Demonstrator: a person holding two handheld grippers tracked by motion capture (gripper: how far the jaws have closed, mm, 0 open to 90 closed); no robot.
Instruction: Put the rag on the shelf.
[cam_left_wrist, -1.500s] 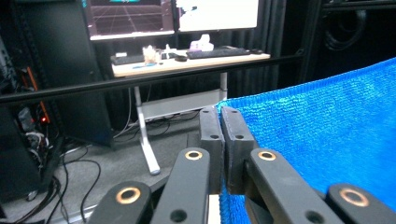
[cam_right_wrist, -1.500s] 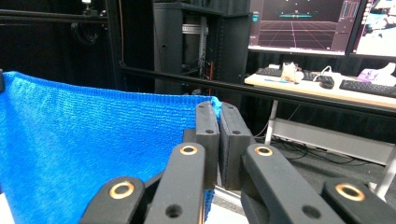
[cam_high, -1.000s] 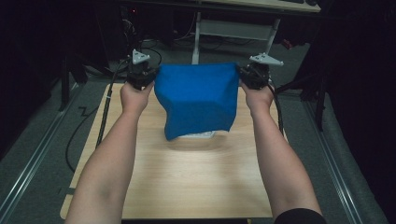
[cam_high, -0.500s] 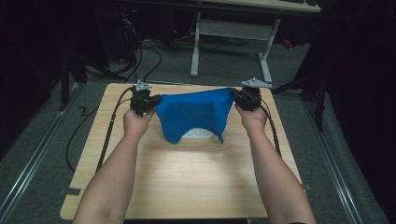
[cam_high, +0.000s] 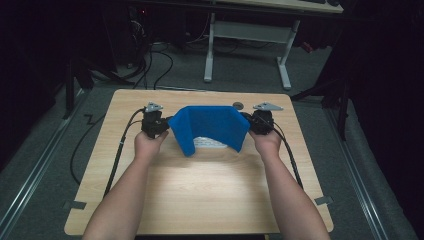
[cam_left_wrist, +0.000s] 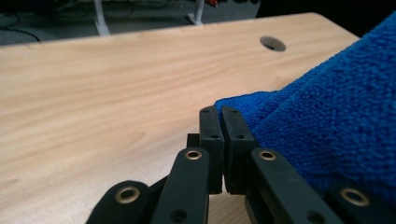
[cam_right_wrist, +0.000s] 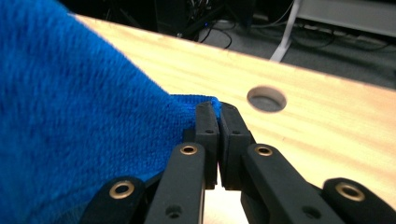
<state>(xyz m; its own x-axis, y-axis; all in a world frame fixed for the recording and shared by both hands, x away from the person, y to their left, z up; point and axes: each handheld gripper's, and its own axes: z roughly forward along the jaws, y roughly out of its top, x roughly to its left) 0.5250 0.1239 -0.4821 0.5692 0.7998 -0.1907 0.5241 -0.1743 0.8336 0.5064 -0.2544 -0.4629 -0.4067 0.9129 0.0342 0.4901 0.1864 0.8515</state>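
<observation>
Over the far half of the wooden desk (cam_high: 200, 195), a blue towel (cam_high: 210, 126) hangs stretched between two hands. Its long top edge runs left to right, and the rest sags toward the person. The left hand-held gripper (cam_high: 161, 122) is pinched tight on the towel's left corner, and the right hand-held gripper (cam_high: 252, 121) is pinched tight on the right corner. A second ago the towel was held higher; now it is lower, near the desk.

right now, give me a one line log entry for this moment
left gripper: shut on towel corner | right gripper: shut on other corner | towel: stretched between, over table
</observation>
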